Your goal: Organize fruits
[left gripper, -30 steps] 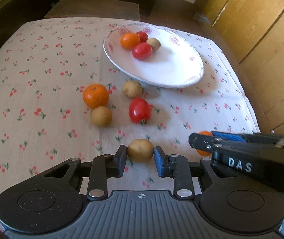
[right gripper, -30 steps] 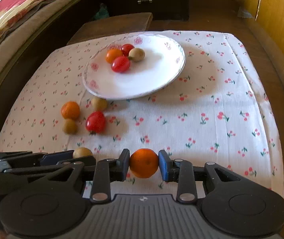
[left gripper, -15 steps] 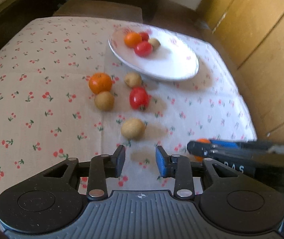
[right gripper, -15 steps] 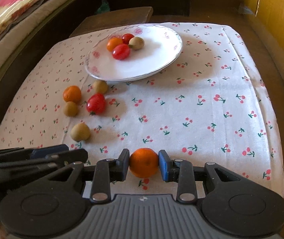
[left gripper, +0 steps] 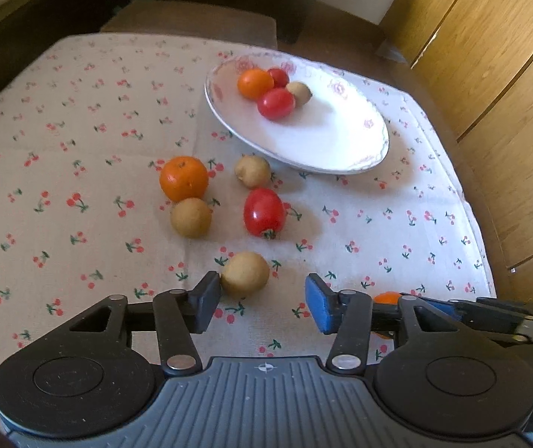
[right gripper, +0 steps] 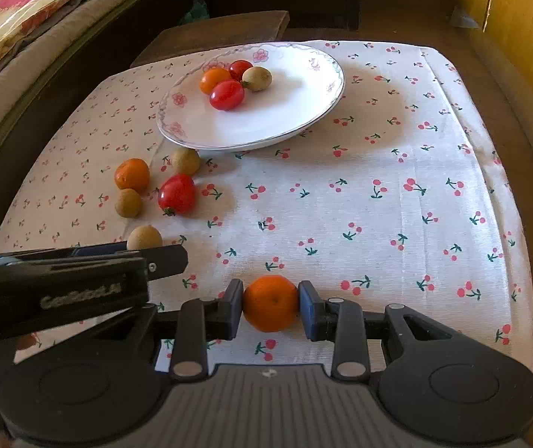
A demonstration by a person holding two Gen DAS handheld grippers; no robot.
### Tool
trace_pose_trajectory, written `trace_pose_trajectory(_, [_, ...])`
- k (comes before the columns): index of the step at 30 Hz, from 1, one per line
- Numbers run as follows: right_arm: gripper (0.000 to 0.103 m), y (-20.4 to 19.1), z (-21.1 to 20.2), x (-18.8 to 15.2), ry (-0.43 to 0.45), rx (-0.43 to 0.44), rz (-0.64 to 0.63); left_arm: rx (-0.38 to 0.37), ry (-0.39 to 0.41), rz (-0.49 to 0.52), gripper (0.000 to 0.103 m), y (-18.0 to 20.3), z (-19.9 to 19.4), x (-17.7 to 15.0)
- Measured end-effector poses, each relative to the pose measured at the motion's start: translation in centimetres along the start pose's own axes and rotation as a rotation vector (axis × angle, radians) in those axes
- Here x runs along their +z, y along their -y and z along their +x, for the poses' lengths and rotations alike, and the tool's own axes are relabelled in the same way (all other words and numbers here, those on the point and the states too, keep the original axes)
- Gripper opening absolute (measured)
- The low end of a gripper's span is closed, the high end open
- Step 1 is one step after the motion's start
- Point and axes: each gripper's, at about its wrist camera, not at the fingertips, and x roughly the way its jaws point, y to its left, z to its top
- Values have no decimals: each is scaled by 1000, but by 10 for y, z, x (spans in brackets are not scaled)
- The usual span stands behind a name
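Observation:
A white floral plate (left gripper: 326, 142) (right gripper: 296, 112) holds an orange, two tomatoes and a brown fruit. On the cloth lie an orange (left gripper: 183, 178), a tomato (left gripper: 264, 212) and three brown fruits; the nearest brown fruit (left gripper: 244, 273) (right gripper: 144, 237) sits just ahead of my left gripper (left gripper: 262, 300), beside its left fingertip. That gripper is open and empty. My right gripper (right gripper: 270, 308) is shut on a small orange (right gripper: 270, 303), low over the cloth near the front edge.
The cherry-print cloth (right gripper: 378, 194) covers a small table. A wooden stool (right gripper: 214, 30) and dark cabinet stand behind it, a bed (right gripper: 23, 37) to the left, wooden panels (left gripper: 490, 74) to the right.
My left gripper let go of the nearest brown fruit, pulled back, then came forward again with its jaws opened wider. My right gripper kept hold of its orange.

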Motion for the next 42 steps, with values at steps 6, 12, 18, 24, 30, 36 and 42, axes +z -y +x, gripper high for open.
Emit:
trace_pose_trajectory(6, [33, 8, -2, 0, 11, 1, 22, 28, 2, 47, 41, 5, 0, 0])
trace_pose_trajectory(12, [33, 10, -4, -1, 13, 5, 21, 20, -13, 40, 38, 3, -6, -4])
trace_pose_trajectory(18, [33, 6, -15, -5, 28, 10, 10, 25, -13, 51, 38, 5, -20, -13])
trace_pose_trajectory(24, [33, -2, -36, -8, 65, 27, 10, 27, 10, 47, 38, 7, -44, -18])
trace_pose_trajectory(30, [33, -3, -57, 6, 118, 23, 19, 12, 53, 48, 38, 15, -63, -6])
trace_pose_trajectory(36, [33, 2, -48, 34, 139, 16, 46, -18, 86, 53, 38, 23, -57, 23])
trace_pose_trajectory(42, [33, -1, -37, 64, 162, 13, 22, -32, 109, 26, 38, 18, -38, 49])
